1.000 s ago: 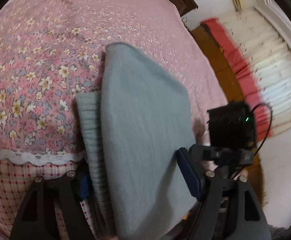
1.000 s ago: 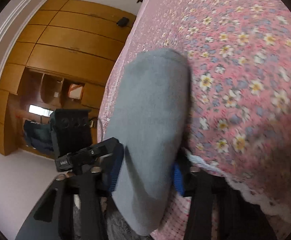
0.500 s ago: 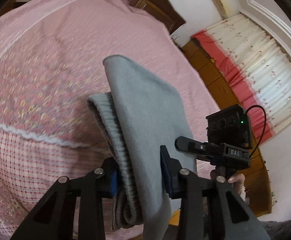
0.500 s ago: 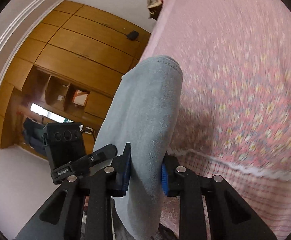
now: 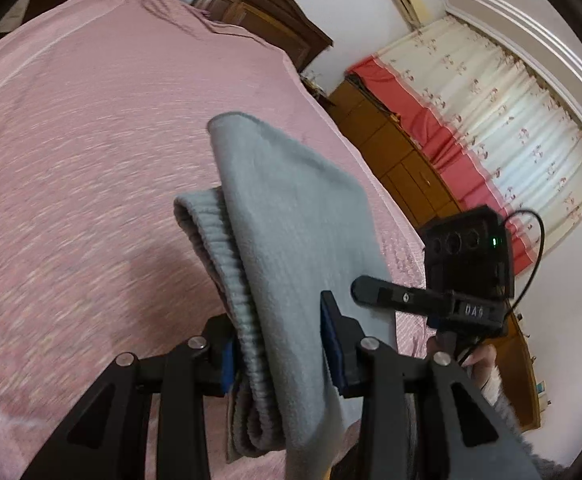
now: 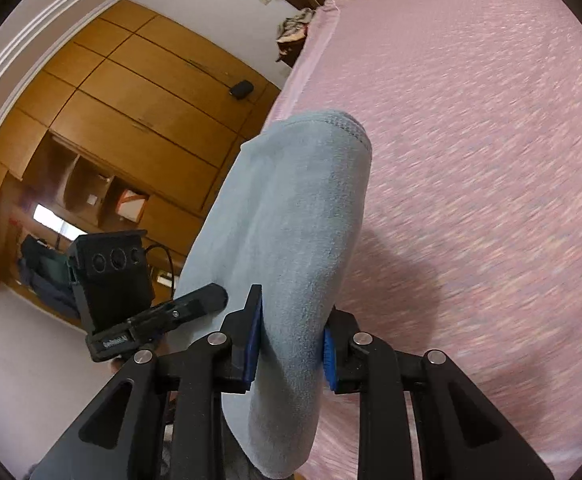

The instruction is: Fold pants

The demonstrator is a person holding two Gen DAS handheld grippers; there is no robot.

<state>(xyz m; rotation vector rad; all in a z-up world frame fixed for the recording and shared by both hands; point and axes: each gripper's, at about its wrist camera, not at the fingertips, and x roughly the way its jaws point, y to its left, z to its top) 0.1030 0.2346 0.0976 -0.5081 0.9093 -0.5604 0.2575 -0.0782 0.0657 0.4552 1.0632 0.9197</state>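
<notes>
The folded grey pants [image 5: 291, 248] are clamped at centre frame between the blue pads of the left gripper [image 5: 279, 354], narrowed onto the ribbed waistband side. The other side of the pants [image 6: 291, 240] is pinched by the right gripper [image 6: 291, 344], likewise narrowed. The bundle is held above the pink bedspread [image 5: 91, 160], clear of it. A wooden wardrobe [image 6: 131, 120] is seen at upper left.
</notes>
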